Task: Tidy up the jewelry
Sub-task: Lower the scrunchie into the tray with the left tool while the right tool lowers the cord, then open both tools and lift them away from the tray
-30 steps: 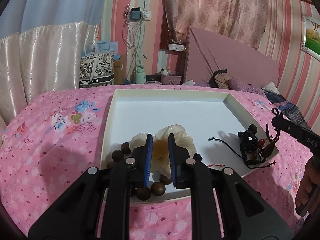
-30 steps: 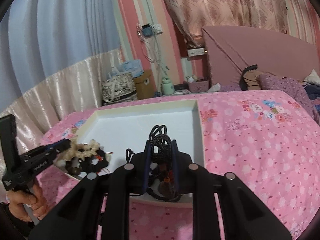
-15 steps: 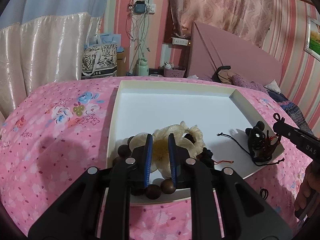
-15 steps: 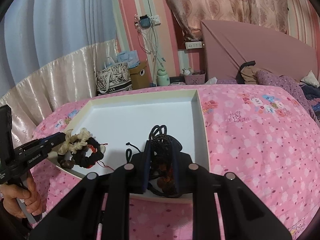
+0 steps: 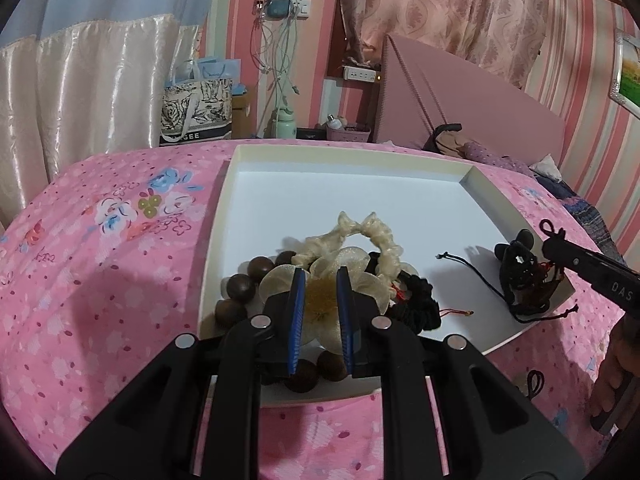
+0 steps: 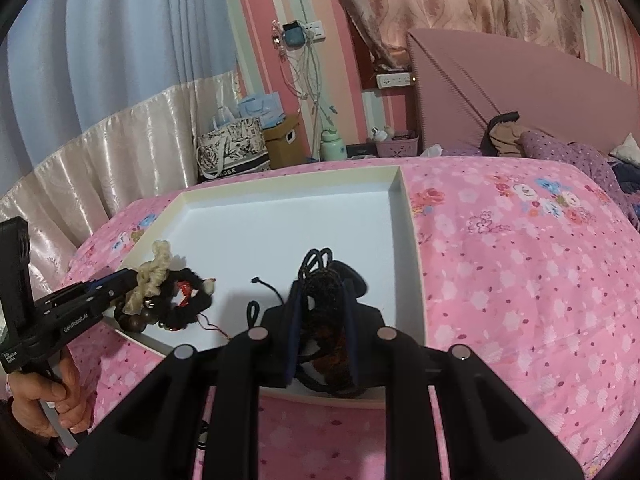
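Left gripper (image 5: 321, 312) clamped on sheer cream fabric flower (image 5: 320, 300), lower centre; right gripper (image 6: 323, 324) clamped on black-and-brown corded bundle (image 6: 325, 320) over white shallow tray (image 6: 280, 224).

Each black tool (image 5: 320, 304) has blue pads (image 5: 297, 320) and silver screws (image 5: 259, 321).

Dim, pinkish indoor light, soft shadows, strong fisheye bending (dark vignette at corners), mostly sharp.
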A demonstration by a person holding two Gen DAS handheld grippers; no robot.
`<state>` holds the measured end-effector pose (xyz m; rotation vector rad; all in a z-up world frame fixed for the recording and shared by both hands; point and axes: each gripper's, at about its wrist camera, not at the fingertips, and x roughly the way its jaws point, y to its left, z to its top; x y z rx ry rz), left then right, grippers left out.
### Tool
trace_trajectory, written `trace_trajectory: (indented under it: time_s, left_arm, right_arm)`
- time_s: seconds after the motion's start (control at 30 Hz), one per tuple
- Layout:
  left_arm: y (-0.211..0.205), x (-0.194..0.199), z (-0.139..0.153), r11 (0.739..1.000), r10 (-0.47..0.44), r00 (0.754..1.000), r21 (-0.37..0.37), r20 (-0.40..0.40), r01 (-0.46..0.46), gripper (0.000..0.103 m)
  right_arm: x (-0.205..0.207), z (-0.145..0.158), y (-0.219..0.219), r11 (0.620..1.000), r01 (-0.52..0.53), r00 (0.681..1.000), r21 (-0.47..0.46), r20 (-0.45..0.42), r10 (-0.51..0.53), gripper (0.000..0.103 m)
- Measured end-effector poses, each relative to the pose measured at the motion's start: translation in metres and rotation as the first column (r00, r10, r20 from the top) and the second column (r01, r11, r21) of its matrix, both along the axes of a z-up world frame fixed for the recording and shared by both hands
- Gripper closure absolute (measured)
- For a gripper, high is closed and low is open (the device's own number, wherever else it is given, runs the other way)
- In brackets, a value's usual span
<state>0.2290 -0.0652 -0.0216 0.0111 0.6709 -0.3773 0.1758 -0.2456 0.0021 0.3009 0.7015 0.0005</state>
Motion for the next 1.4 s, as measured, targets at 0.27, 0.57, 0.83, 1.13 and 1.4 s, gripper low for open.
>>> trace_trajectory:
  time_s: [0.27, 0.57, 0.83, 1.13, 1.4]
  left_arm:
    - [-0.004, -0.001, -0.002, 1.000, -0.016, 1.000, 0.004, -0.017, 0.016, 0.089]
    - [-0.010, -0.003, -0.005, 0.999, -0.034, 0.999, 0.029, -0.026, 0.035, 0.081]
    - [0.001, -0.009, 0.001, 1.000, -0.024, 1.000, 0.019, 0.004, 0.024, 0.025]
    - [0.012, -0.016, 0.018, 0.999, 0.006, 0.999, 0.047, 0.045, -0.008, 0.023]
    - [0.045, -0.006, 0.027, 0.994, 0.101, 0.994, 0.040, 0.050, -0.103, 0.022]
  right_arm:
    - [0.002, -0.007, 0.015, 0.999, -0.036, 0.999, -0.020, -0.025, 0.035, 0.083]
    - [0.006, -0.008, 0.028, 0.997, -0.021, 0.999, -0.069, -0.046, 0.018, 0.062]
    - [-0.006, 0.001, 0.049, 0.996, 0.032, 0.997, -0.086, -0.067, -0.038, 0.026]
    - [-0.016, 0.009, 0.065, 0.962, 0.266, 0.963, -0.059, -0.019, -0.268, 0.022]
    - [0.020, 0.012, 0.097, 0.956, 0.288, 0.957, -0.060, 0.043, -0.286, 0.022]
